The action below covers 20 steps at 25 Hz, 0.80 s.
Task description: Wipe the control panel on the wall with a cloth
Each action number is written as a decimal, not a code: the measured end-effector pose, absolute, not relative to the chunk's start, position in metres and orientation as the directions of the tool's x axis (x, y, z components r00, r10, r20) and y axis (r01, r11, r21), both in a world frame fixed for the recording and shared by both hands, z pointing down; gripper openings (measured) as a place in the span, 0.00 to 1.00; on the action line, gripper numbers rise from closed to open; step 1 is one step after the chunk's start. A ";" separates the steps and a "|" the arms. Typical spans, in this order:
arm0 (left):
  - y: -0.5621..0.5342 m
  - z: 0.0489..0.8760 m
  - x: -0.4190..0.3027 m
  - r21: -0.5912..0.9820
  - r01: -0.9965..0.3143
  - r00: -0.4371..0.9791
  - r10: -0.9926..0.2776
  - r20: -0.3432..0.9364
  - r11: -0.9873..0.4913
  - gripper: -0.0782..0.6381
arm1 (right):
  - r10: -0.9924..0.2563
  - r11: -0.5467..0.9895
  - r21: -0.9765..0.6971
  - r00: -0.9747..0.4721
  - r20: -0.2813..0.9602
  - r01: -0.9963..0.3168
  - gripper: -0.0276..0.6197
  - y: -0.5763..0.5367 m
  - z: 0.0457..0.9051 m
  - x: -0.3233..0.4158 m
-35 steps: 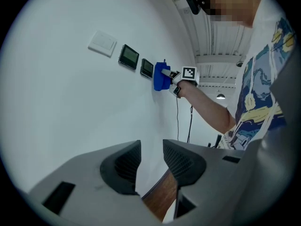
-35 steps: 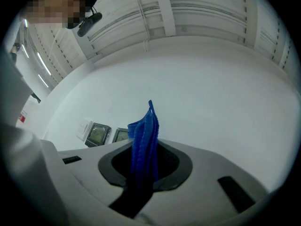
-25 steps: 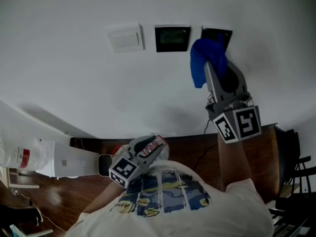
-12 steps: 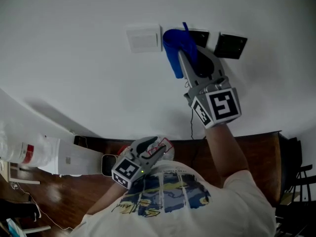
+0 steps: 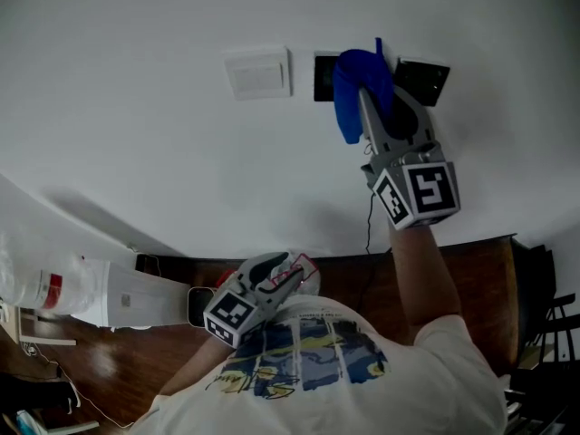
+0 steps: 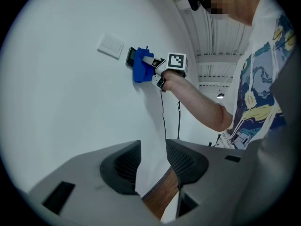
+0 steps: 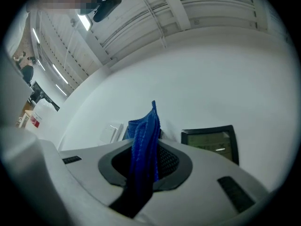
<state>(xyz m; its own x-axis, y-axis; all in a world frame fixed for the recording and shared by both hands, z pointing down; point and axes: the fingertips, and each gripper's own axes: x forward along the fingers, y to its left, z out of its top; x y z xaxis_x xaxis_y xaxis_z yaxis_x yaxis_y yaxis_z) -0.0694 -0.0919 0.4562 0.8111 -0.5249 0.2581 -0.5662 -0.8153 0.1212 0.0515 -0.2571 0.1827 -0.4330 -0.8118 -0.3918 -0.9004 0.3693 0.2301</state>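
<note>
Three plates sit in a row on the white wall: a white switch plate (image 5: 256, 72), a middle black control panel (image 5: 323, 77) and a right black panel (image 5: 423, 81). My right gripper (image 5: 370, 87) is raised to the wall, shut on a blue cloth (image 5: 353, 93). The cloth lies over the right part of the middle panel. In the right gripper view the cloth (image 7: 145, 142) stands up between the jaws, with a lit panel (image 7: 211, 140) just to its right. My left gripper (image 5: 288, 268) hangs low by the person's chest, its jaws slightly open and holding nothing (image 6: 153, 159).
A thin black cable (image 5: 369, 227) runs down the wall below the panels. A dark wooden floor (image 5: 471, 270) meets the wall's foot. A white object with a red label (image 5: 54, 288) lies at the lower left. A black chair frame (image 5: 553, 333) stands at the right edge.
The right gripper carried the blue cloth left from the right panel across the middle panel, then partway back to the right. The left gripper stayed by the chest.
</note>
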 end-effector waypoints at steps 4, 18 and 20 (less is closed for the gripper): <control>-0.092 0.459 -0.062 0.117 -0.548 0.822 -0.507 0.259 -0.829 0.34 | -0.826 0.342 0.226 -0.406 -0.392 -0.912 0.19 -0.257 0.184 0.068; -0.086 0.456 -0.041 0.106 -0.516 0.841 -0.480 0.248 -0.850 0.34 | -0.851 0.274 0.220 -0.342 -0.398 -0.936 0.19 -0.248 0.179 0.117; -0.085 0.455 -0.039 0.106 -0.516 0.841 -0.480 0.249 -0.850 0.34 | -0.857 0.256 0.213 -0.324 -0.400 -0.943 0.19 -0.248 0.179 0.130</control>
<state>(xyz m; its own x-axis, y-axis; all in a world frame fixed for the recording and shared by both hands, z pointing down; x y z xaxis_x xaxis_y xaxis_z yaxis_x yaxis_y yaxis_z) -0.0388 -0.0847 0.4555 0.8414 -0.4797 0.2488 -0.5159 -0.8501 0.1057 0.1300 -0.2481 0.1786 -0.3237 -0.8575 -0.4000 -0.9427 0.2564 0.2133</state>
